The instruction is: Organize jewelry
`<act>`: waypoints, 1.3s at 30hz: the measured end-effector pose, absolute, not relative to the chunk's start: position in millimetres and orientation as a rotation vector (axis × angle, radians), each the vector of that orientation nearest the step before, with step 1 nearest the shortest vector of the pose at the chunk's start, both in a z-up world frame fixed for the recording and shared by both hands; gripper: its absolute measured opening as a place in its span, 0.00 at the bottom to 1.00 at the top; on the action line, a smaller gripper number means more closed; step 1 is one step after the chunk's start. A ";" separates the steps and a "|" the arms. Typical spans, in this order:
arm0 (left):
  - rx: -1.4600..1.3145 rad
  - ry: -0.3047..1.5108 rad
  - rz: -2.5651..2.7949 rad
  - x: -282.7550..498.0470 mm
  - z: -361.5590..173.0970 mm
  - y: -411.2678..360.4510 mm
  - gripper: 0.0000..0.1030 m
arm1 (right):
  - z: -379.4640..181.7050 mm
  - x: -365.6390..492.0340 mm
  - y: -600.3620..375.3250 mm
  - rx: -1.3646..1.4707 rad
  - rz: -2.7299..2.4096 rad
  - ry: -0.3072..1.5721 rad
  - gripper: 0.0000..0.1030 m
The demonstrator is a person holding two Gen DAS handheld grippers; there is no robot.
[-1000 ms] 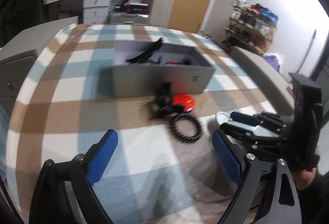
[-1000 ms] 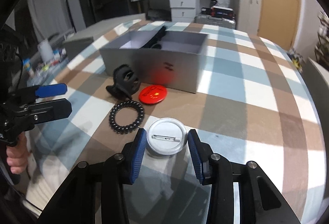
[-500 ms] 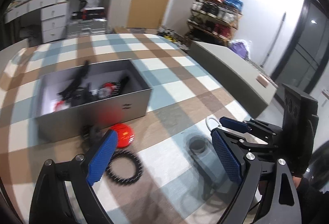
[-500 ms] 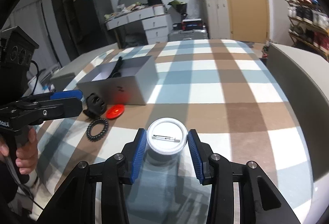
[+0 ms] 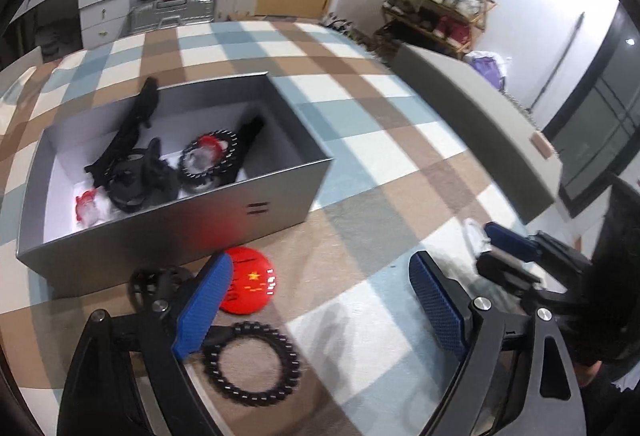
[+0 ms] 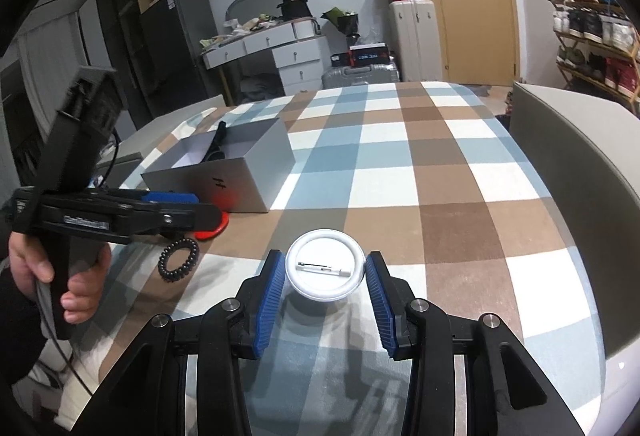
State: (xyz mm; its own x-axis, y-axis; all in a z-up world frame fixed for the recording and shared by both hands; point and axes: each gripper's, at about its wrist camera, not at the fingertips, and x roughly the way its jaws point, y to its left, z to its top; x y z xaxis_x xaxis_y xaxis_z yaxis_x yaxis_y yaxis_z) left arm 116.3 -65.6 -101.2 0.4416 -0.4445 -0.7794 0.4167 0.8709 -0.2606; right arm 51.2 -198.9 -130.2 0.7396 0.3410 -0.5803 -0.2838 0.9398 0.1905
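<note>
My right gripper [image 6: 325, 282] is shut on a white round pin badge [image 6: 325, 268], pin side up, held above the checked tablecloth. My left gripper [image 5: 316, 312] is open and empty, low over a red flag badge [image 5: 250, 286] and a black coil hair tie [image 5: 252, 368] that lie in front of the grey box [image 5: 224, 220]. A black claw clip [image 5: 154, 282] lies by the left finger. The box holds black clips, a coil tie and red badges. The right gripper [image 5: 506, 252] shows at the right in the left wrist view.
The box [image 6: 244, 178], red badge [image 6: 212, 230] and coil tie [image 6: 178, 260] sit left of the right gripper, with the left gripper [image 6: 176, 212] over them. A grey bench [image 6: 580, 164] runs along the table's right edge. Drawers, suitcases and shoe racks stand behind.
My left gripper has swung closer to the box and lower over the red badge and coil tie. My right gripper has lifted and pulled the white badge back.
</note>
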 end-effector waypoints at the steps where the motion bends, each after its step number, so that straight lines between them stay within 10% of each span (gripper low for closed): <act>1: -0.024 0.988 -0.519 117.8 -103.5 -65.4 0.84 | -129.9 51.1 -198.6 0.093 0.347 0.652 0.39; 9: 0.100 0.994 -0.422 117.2 -109.8 -70.5 0.81 | -127.4 51.5 -196.8 0.102 0.366 0.638 0.39; 21: 0.239 0.995 -0.453 105.5 -116.2 -84.7 0.05 | -125.2 47.5 -195.3 0.107 0.366 0.633 0.40; 39: 0.194 0.943 -0.412 96.2 -97.6 -65.7 0.07 | -118.8 39.4 -186.7 0.099 0.375 0.626 0.40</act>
